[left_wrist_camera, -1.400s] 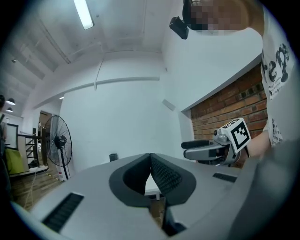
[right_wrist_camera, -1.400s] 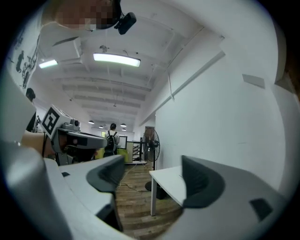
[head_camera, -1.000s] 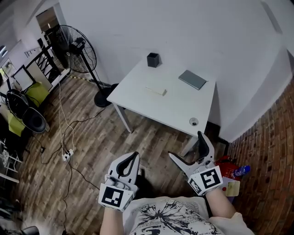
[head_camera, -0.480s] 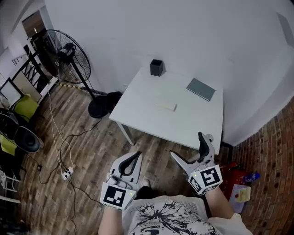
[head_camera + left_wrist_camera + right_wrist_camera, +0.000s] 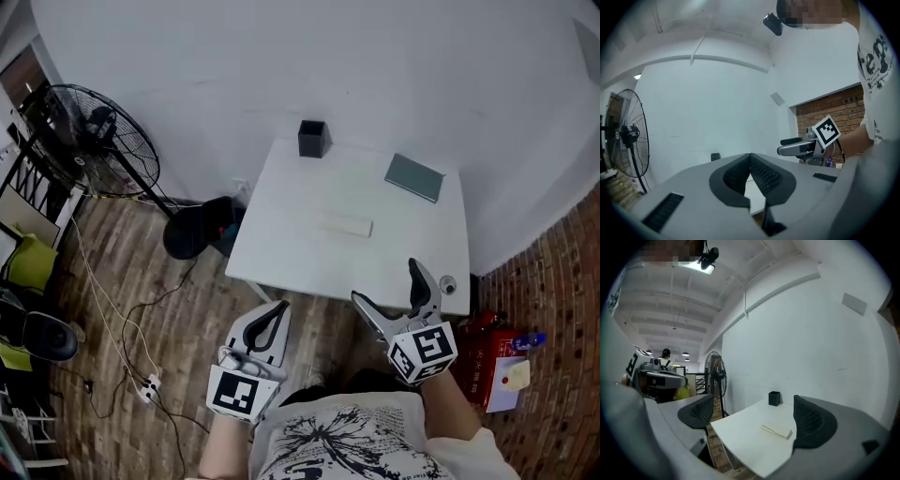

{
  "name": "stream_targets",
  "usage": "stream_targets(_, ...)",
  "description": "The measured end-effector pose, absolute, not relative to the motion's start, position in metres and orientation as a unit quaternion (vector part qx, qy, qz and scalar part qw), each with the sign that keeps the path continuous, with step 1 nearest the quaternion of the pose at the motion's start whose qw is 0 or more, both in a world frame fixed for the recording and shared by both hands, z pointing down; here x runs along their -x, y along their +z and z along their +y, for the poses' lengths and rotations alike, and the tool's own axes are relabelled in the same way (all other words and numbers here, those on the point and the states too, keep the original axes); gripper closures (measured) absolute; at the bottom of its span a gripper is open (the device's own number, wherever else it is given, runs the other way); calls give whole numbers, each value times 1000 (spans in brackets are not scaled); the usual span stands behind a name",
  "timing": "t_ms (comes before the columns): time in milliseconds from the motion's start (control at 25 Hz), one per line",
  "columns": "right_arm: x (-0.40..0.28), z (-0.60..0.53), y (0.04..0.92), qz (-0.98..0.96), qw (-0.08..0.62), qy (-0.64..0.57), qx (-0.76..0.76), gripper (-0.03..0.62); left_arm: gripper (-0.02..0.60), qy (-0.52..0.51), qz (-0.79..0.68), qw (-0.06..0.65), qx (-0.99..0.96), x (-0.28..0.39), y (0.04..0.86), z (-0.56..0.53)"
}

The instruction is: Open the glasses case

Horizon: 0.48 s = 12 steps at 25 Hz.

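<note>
A flat, cream-white glasses case (image 5: 343, 225) lies closed near the middle of the white table (image 5: 281, 253); the right gripper view shows the case (image 5: 777, 430) between the jaws' lines, still far off. My right gripper (image 5: 386, 288) is open and hovers at the table's near edge, short of the case. My left gripper (image 5: 267, 328) is shut with nothing in it, held over the floor in front of the table. In the left gripper view its pads (image 5: 761, 176) meet at the tips.
A black square cup (image 5: 312, 138) stands at the table's far edge and a grey-green notebook (image 5: 414, 177) lies at the far right. A small round object (image 5: 447, 284) sits at the near right corner. A standing fan (image 5: 84, 141) is left; red packages (image 5: 487, 361) lie right.
The view has swung so the table sits more centred and nearer. Both grippers kept their states; the right one now reaches the table's near edge.
</note>
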State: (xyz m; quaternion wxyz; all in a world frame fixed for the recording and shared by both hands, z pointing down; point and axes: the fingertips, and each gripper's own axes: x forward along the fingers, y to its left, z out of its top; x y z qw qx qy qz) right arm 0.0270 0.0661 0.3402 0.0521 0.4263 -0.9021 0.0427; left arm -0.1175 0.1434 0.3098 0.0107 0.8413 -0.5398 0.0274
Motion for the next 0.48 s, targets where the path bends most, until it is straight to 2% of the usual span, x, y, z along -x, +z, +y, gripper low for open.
stream_targets(320,-24,-1,394,-889,116,70,-437,57,568,56,-520,37,-852,130,358,65)
stream_targets(480,-26,-46,434,-883,155,98,-432,77,568,95,-498,46,-861,122,390,17)
